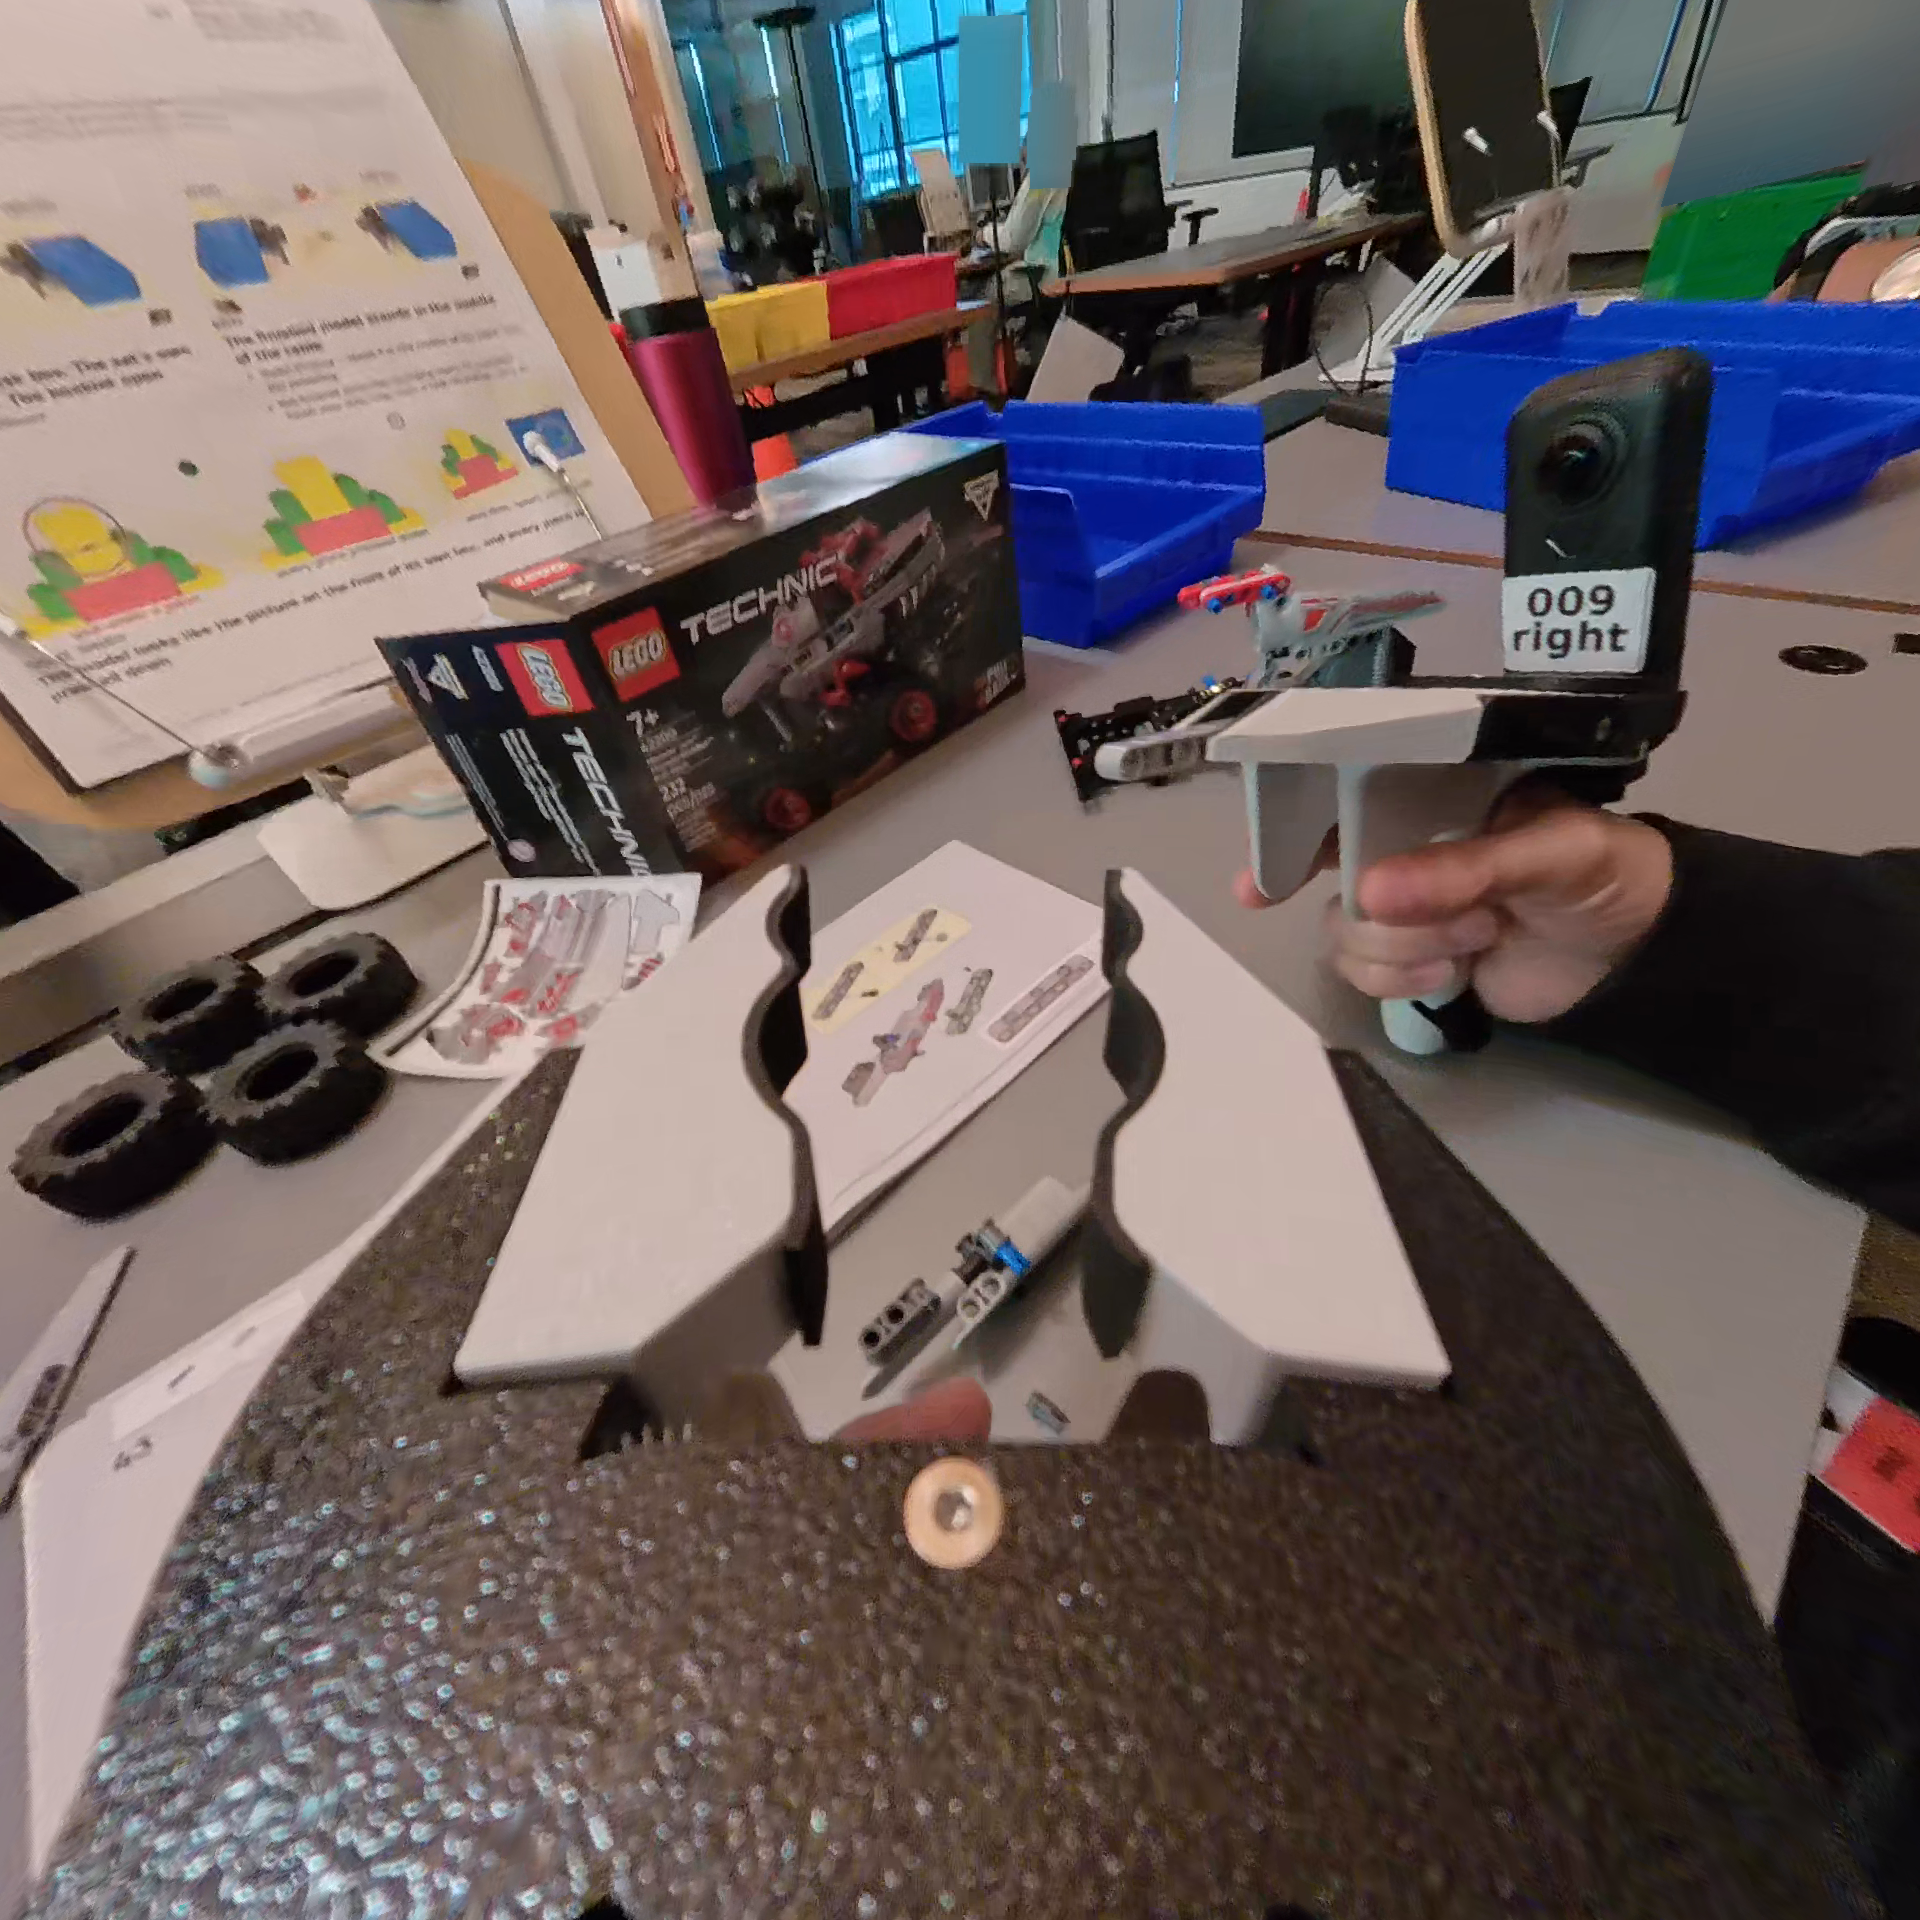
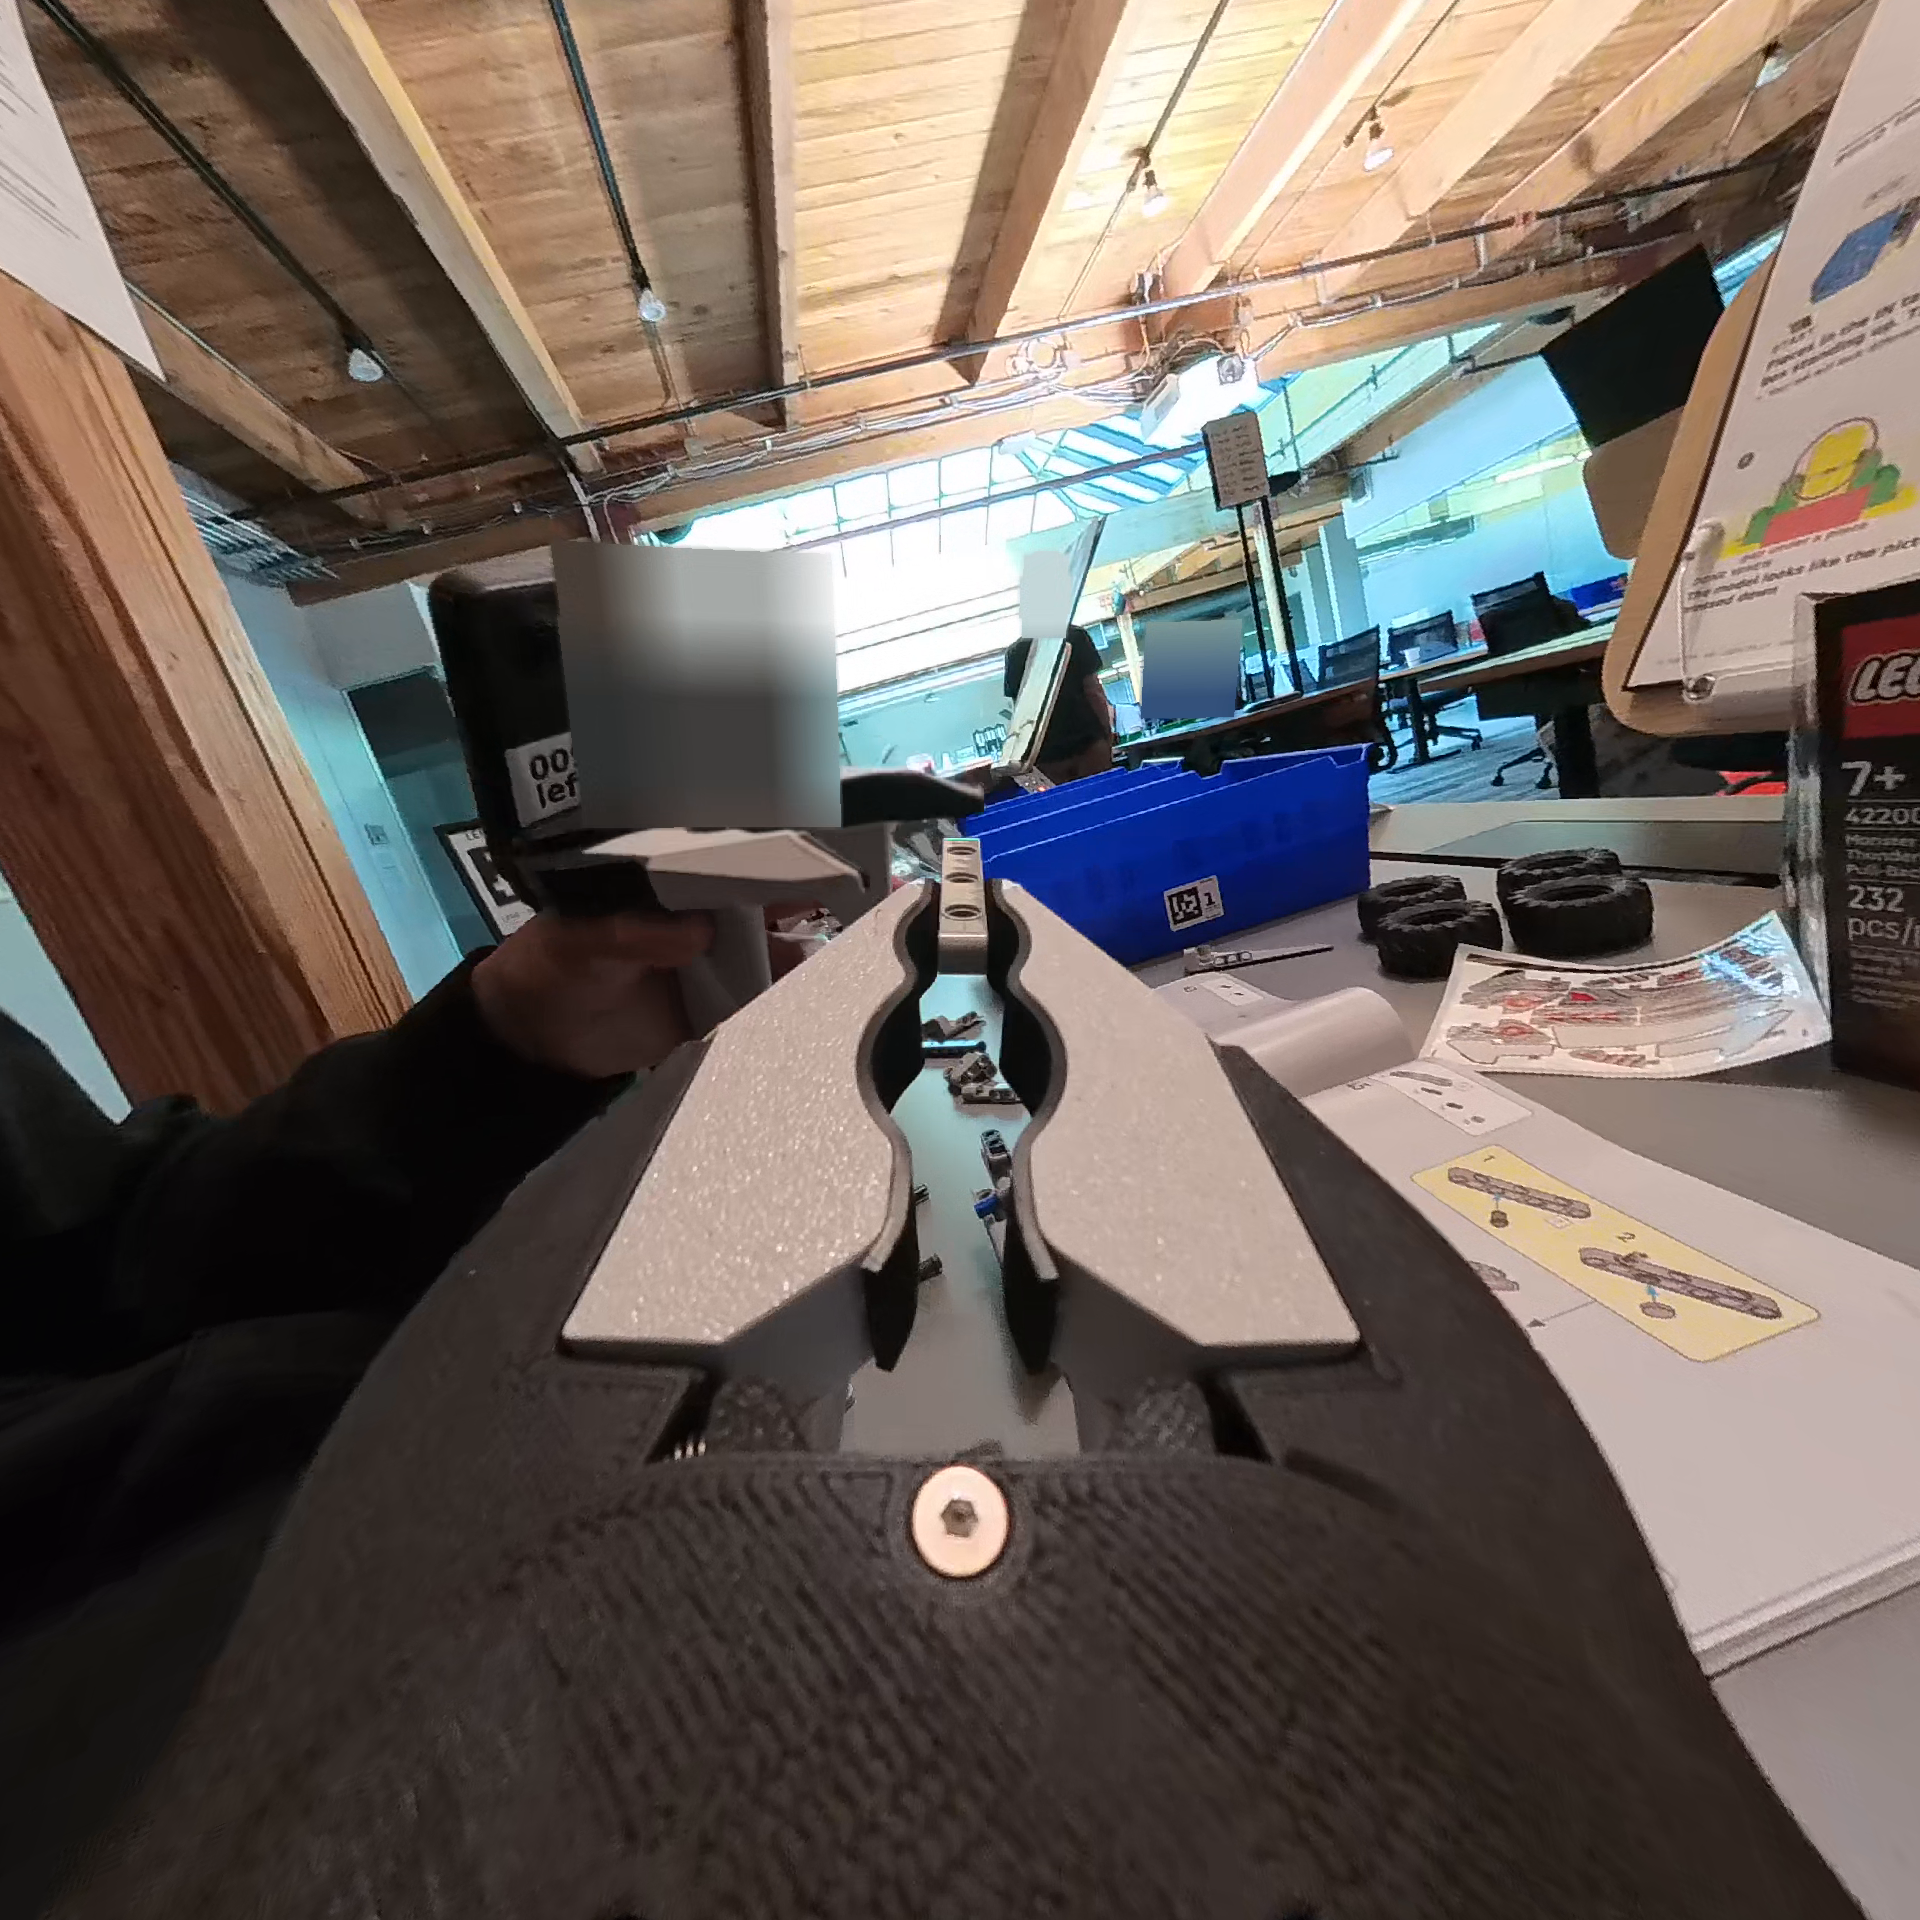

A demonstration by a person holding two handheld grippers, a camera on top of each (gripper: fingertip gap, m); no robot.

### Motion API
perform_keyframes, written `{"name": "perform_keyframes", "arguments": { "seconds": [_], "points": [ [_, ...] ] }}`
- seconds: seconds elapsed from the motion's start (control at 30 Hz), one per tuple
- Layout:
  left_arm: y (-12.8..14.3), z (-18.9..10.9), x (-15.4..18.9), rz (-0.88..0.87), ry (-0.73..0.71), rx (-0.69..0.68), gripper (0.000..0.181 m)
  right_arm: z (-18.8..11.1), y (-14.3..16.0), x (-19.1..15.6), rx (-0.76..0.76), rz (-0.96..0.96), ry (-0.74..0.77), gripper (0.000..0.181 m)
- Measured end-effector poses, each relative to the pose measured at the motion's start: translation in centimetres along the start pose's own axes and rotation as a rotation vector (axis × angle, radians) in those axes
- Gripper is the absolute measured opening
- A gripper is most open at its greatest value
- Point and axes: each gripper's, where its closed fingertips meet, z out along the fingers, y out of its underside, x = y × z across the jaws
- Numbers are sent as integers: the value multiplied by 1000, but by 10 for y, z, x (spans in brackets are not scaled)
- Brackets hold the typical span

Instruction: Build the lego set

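My left gripper (image 1: 954, 914) is open and empty, hovering over the instruction booklet (image 1: 935, 1039). Small grey, black and blue Lego pieces (image 1: 966, 1283) lie on the table between its fingers. My right gripper (image 2: 961, 925) is shut on a light grey holed beam (image 2: 961, 904) that sticks out past its tips. In the left wrist view the right gripper (image 1: 1226, 740) holds that beam (image 1: 1138, 753) level above the table, in front of a partly built grey, black and red model (image 1: 1309, 634). The left gripper (image 2: 920, 842) also shows in the right wrist view, open.
The Lego box (image 1: 748, 686) stands behind the booklet. Several black tyres (image 1: 208, 1060) and a sticker sheet (image 1: 561, 956) lie at the left. Blue bins (image 1: 1132, 499) stand at the back. Loose small parts (image 2: 966, 1049) lie on the grey table (image 1: 1558, 1247).
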Motion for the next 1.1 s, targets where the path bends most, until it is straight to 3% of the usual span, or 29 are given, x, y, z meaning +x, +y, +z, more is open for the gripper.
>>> {"name": "perform_keyframes", "arguments": {
  "seconds": [0.33, 0.57, 0.73, 0.83, 0.93, 1.1],
  "points": [
    [13, -20, -4, -168, 43, 23, 44, 0, 1, 3, -11, -42, 34, 6],
    [24, -23, -8, -159, 65, -39, 33, 1, 2, 5, -17, -40, 35, 7],
    [53, -29, 1, -110, 164, -189, 19, 5, 5, 4, -38, -54, 26, 7],
    [77, -38, 6, -37, 240, -339, 23, 5, 3, 5, -30, -55, 29, 7],
    [94, -45, -3, 4, 212, -469, 22, 4, 1, 5, -12, -35, 19, 7],
    [110, -53, -13, 72, 183, -531, 21, 2, 0, 7, -22, -74, 47, 7]
  ]
}}
